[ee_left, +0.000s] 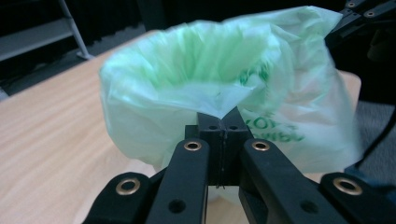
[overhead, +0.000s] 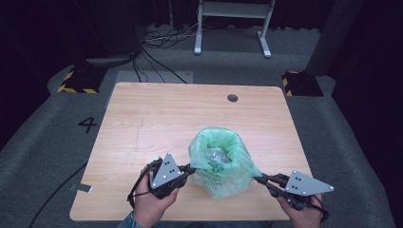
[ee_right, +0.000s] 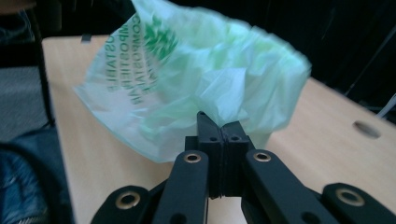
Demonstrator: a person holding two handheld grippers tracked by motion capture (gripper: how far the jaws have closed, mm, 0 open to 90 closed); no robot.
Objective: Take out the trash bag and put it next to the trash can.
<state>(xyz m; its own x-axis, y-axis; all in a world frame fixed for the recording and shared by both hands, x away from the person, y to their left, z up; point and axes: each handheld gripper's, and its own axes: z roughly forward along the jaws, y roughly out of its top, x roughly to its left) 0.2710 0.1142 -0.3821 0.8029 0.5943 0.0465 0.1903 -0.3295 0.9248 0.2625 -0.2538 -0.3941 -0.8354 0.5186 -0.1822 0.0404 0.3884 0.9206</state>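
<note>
- Both pairs of jaws are pressed together on film: the left gripper [overhead: 186, 169] pinches the rim of the green compostable bag [overhead: 223, 164], and the right gripper [overhead: 260, 179] pinches its opposite side.
- The bag stands on the wooden table [overhead: 142, 128] near the front edge, mouth open, with something crumpled and grey [overhead: 217, 155] inside.
- This looks like holding the mouth spread; the next move probably calls for an even pull without tearing the film.

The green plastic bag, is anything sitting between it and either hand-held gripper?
Nothing visible does. The left hand-held gripper is already shut on the near rim of the translucent green plastic bag, and the right hand-held gripper is shut on its opposite side. The light wooden table around the bag is bare.
</note>
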